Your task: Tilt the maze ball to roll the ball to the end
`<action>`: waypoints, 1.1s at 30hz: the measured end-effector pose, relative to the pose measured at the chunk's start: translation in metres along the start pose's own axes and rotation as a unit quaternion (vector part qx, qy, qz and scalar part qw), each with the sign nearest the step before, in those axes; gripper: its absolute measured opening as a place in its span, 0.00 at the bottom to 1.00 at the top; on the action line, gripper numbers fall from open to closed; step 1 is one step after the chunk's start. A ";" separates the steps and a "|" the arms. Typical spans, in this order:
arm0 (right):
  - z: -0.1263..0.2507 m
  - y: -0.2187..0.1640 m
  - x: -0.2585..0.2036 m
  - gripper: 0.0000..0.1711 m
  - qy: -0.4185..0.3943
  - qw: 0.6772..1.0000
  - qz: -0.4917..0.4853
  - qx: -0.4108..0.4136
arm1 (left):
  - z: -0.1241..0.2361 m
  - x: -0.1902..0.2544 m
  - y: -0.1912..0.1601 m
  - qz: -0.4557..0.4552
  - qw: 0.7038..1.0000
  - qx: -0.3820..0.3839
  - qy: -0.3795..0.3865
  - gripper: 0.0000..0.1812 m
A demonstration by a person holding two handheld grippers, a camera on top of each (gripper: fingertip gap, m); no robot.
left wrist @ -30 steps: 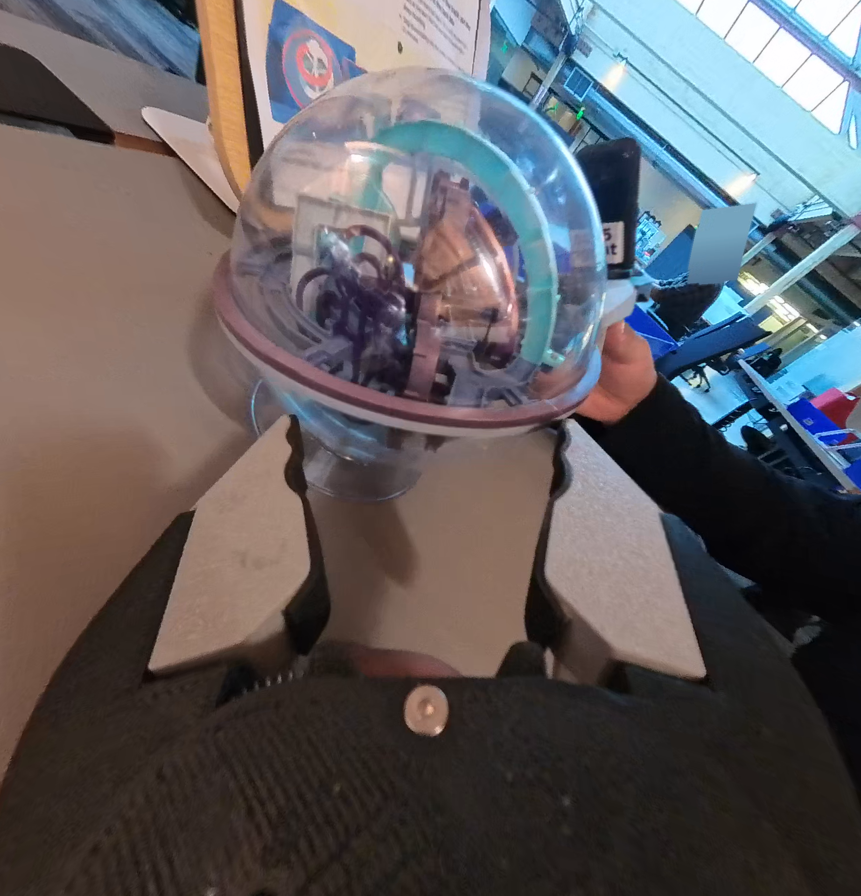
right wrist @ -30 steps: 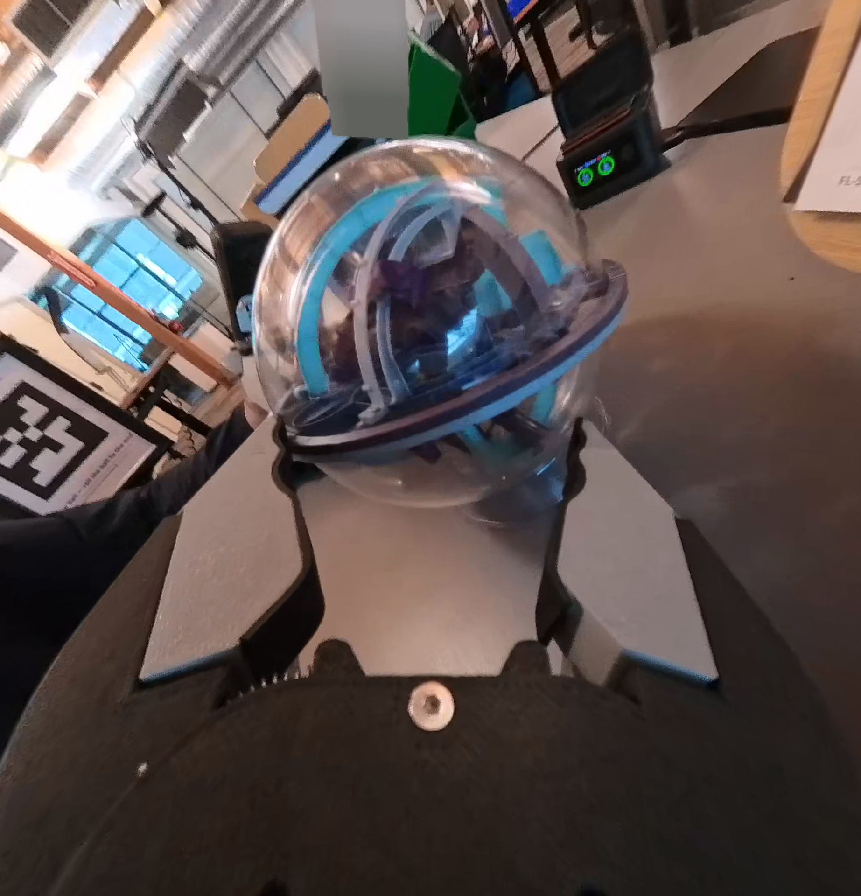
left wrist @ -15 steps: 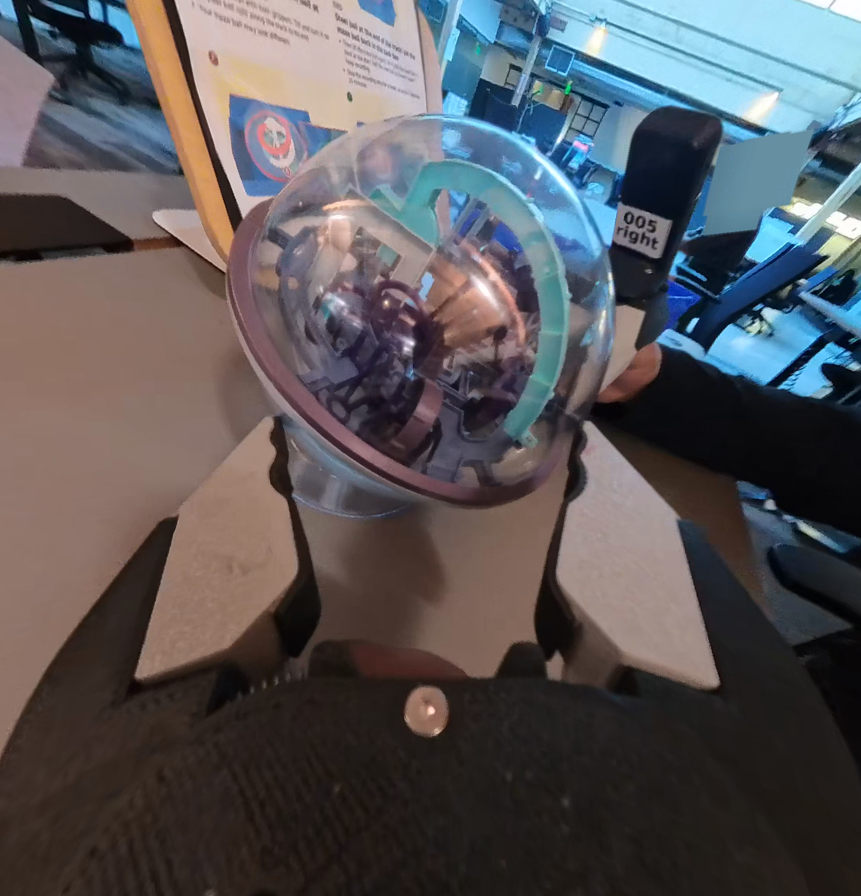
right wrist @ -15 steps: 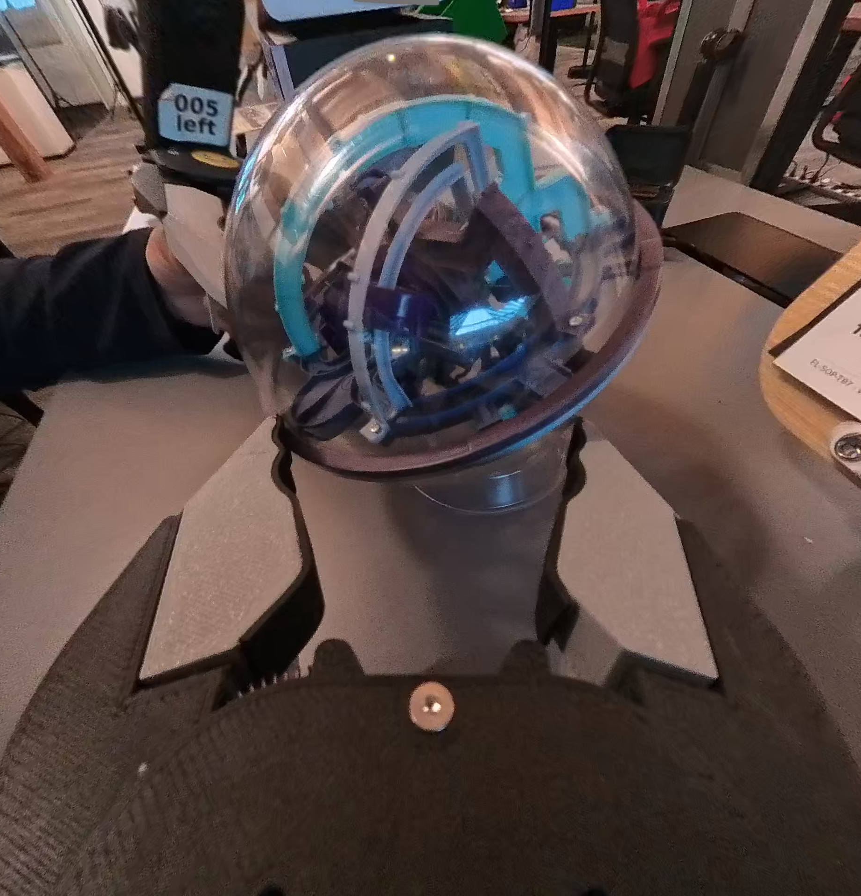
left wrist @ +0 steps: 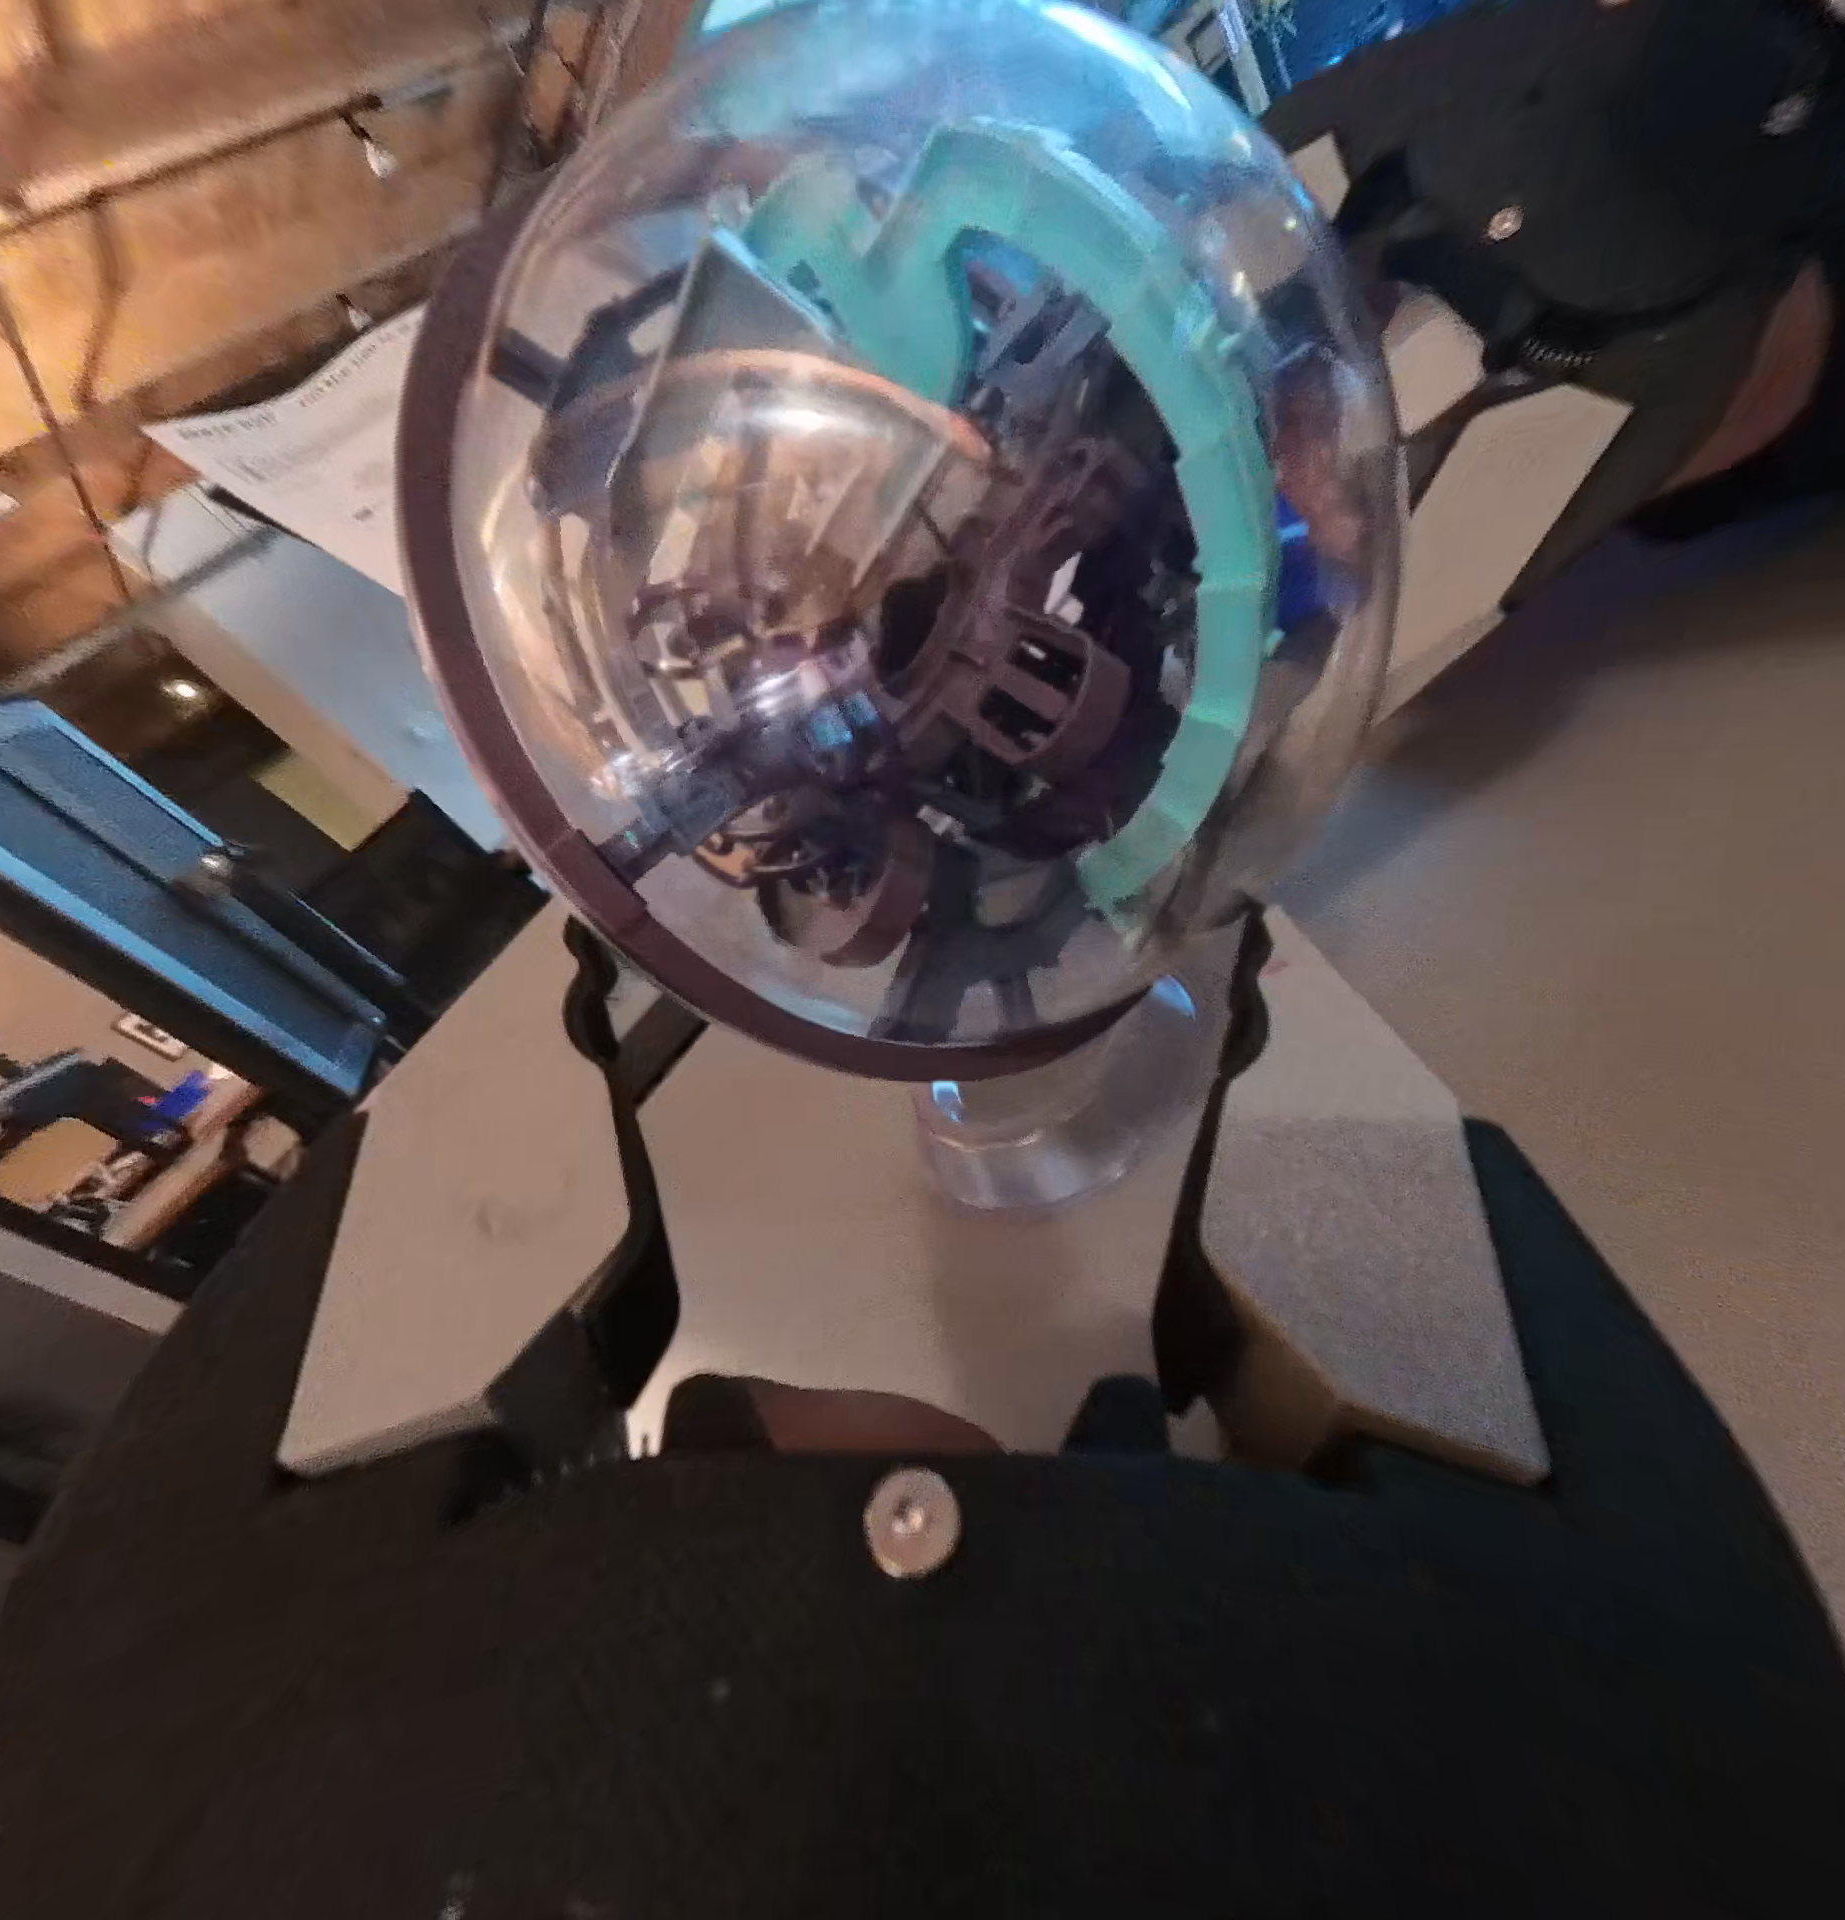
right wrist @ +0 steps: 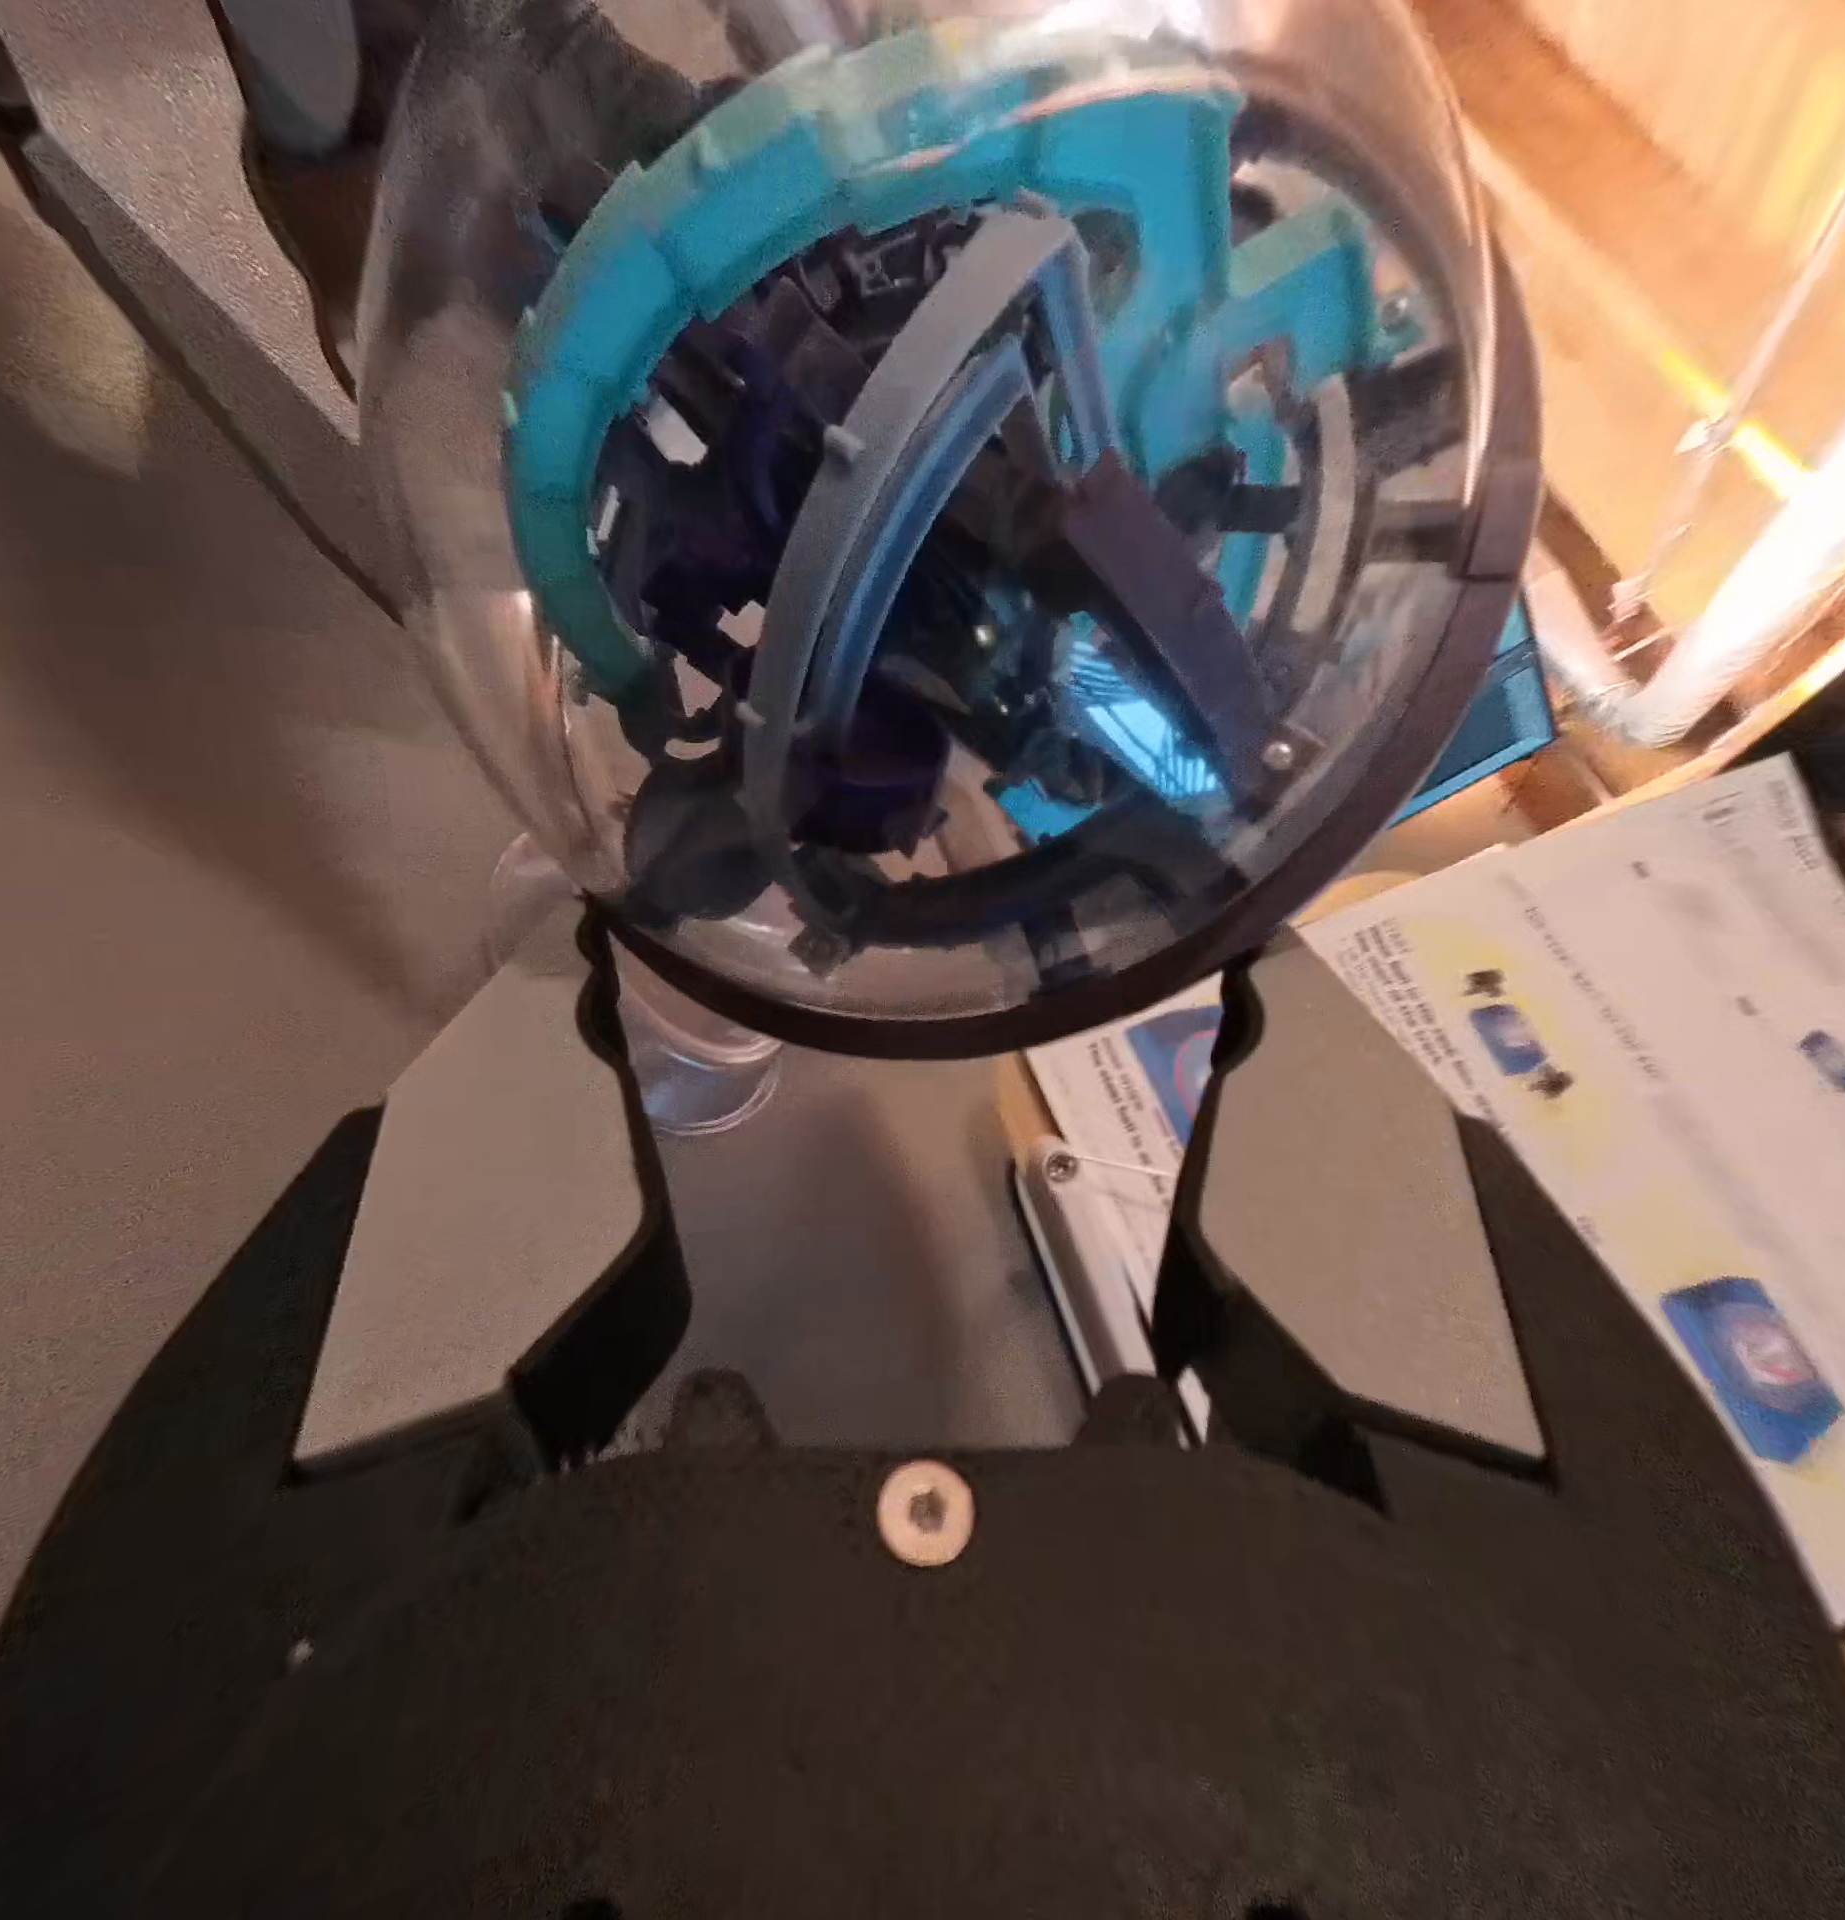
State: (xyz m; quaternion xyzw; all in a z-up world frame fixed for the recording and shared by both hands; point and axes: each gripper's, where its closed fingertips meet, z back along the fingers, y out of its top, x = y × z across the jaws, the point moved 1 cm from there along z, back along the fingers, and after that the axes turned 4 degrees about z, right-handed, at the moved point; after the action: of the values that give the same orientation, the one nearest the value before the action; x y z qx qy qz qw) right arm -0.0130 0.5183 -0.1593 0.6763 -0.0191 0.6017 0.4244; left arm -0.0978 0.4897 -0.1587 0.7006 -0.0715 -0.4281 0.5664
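Note:
The maze ball [left wrist: 897,540] is a clear sphere with a teal track, grey and purple ramps and a dark ring round its middle. My left gripper [left wrist: 918,956] is shut on its lower part and holds it in the air, with the ring steeply tilted. In the right wrist view the maze ball [right wrist: 1001,520] fills the upper frame, and my right gripper [right wrist: 918,966] is shut on its underside from the other side. A grey finger of the left gripper [right wrist: 170,260] shows at upper left. I cannot pick out the small rolling ball for sure.
The clear round stand [left wrist: 1032,1132] sits empty on the grey table [left wrist: 1624,935] just under the ball, and it also shows in the right wrist view [right wrist: 689,1060]. A printed sheet on a wooden board [right wrist: 1520,1143] lies to the right. A person's dark clothing [left wrist: 1624,208] is behind.
Both grippers have turned the ball much further. Its ring went from nearly level to steeply tilted. Both views swung round, and the ball is now higher above the stand.

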 end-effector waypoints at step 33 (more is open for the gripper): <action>-0.010 -0.003 0.005 0.67 -0.032 0.999 -0.017 -0.003 | 0.003 -0.005 0.015 -0.103 0.993 0.005 0.054 0.65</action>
State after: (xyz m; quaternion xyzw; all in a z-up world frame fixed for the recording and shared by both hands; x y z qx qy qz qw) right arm -0.0176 0.5287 -0.1577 0.6940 -0.0231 0.5728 0.4356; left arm -0.0971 0.4849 -0.1430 0.7291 0.0299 -0.4452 0.5189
